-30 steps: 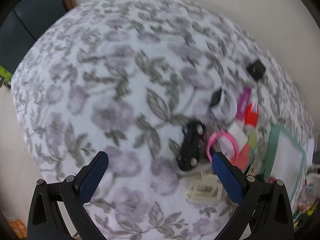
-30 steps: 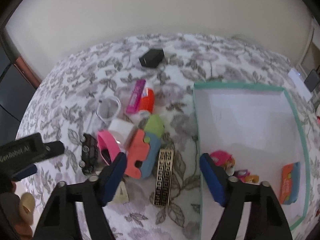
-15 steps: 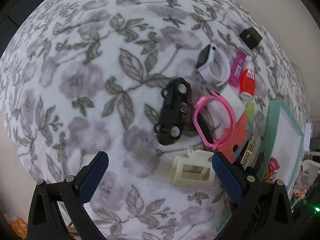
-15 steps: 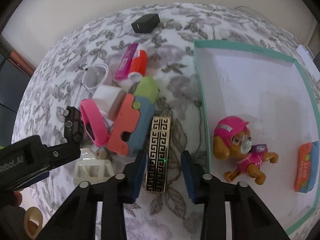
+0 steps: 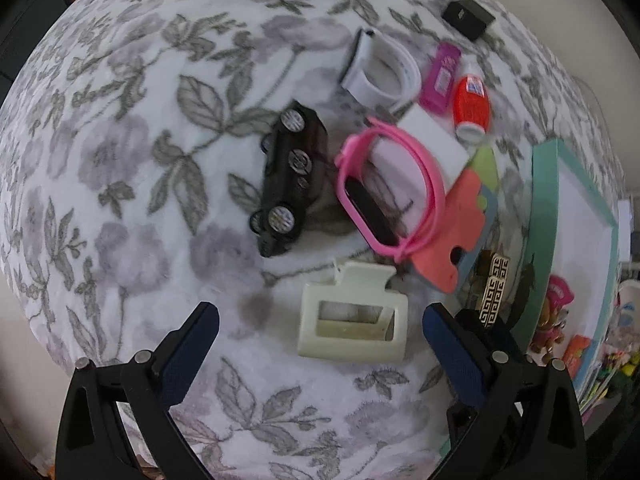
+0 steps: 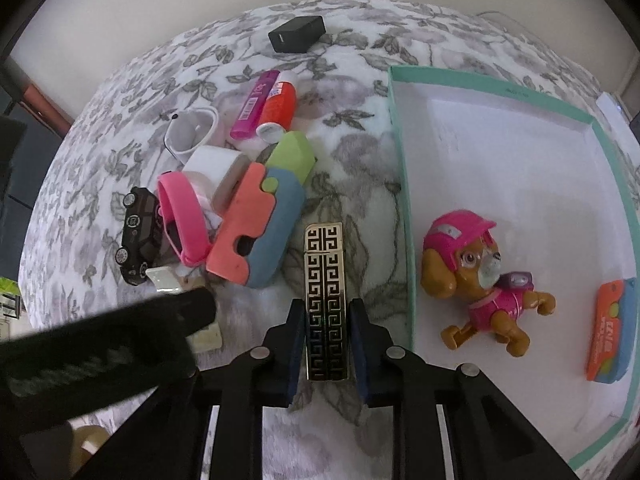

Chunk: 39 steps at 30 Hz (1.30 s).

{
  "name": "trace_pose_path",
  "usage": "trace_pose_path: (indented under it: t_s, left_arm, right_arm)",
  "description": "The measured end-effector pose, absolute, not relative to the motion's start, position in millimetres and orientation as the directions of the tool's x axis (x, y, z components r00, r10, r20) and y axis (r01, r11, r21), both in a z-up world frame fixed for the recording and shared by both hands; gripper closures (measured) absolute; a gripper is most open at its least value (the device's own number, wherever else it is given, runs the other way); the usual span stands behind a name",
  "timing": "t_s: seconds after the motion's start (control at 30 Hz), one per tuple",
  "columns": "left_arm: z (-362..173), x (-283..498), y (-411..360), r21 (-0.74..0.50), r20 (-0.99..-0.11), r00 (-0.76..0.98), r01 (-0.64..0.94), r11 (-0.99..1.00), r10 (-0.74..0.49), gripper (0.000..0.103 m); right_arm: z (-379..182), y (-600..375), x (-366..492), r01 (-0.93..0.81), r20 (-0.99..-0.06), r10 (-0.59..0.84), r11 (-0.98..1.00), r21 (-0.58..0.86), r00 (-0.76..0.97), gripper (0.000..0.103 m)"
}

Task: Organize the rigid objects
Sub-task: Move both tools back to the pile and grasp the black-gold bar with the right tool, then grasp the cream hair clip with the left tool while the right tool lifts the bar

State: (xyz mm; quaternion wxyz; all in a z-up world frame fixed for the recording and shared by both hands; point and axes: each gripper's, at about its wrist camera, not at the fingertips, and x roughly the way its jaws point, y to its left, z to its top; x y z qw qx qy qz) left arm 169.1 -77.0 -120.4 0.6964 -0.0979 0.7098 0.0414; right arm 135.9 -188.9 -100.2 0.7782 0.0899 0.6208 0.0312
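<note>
A gold-and-black patterned bar [image 6: 325, 264] lies on the floral cloth just left of the teal box [image 6: 402, 184]. My right gripper [image 6: 327, 306] is closing on the bar, and its blue pads press on both long sides of the near end. My left gripper [image 5: 320, 310] points straight down and stands open. A cream hair claw clip [image 5: 352, 320] lies between its fingers, touching neither. Inside the box are a pink-capped toy dog [image 6: 476, 280] and an orange-and-blue piece [image 6: 612, 328].
Beyond the clip lie a black toy car [image 5: 290, 176], a pink wristband [image 5: 384, 184], a coral-and-blue block [image 5: 460, 216], a white band [image 5: 380, 68], a purple tube [image 5: 440, 76], an orange bottle [image 5: 472, 106] and a black box [image 5: 468, 18]. The cloth drops off at the left.
My left gripper came down and across the cloth until the cream clip lay between its open fingers. My right gripper's jaws went from wide apart to pressing on the patterned bar.
</note>
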Motion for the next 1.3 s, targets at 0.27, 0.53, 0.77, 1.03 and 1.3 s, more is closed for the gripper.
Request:
trace_pose_path:
  t_s: [0.27,0.53,0.77,1.03,1.3]
  left_arm:
    - [-135,168,-94,-0.036,-0.999,-0.016,-0.180,0.983,-0.039,0.023]
    - [-122,169,-85,-0.004,-1.000,0.014,-0.171,0.985,-0.002,0.049]
    - [-112,154,-81,-0.004,-1.000,0.025,-0.176,0.984,0.001,0.050]
    - [-82,121,-71,0.033,-0.994,0.091,-0.207,0.978,0.053,0.050]
    - [-40,99,-71,0.018,-0.979,0.192,-0.221,0.975,0.062,0.050]
  right_arm:
    - [-98,-187,132,0.035,-0.965,0.132,0.989,0.143,0.227,0.080]
    - [-100,-177,133,0.005,-0.968,0.091,0.995,0.095,0.236,0.079]
    - [-98,-175,126,0.010,-0.973,0.097,0.995,0.101,0.208,0.081]
    - [-88,-194,111,0.088,-0.953,0.224,0.965,0.246,0.203,0.081]
    - [-48,-219,98,0.136,-0.898,0.295,0.925,0.354,0.327,0.081]
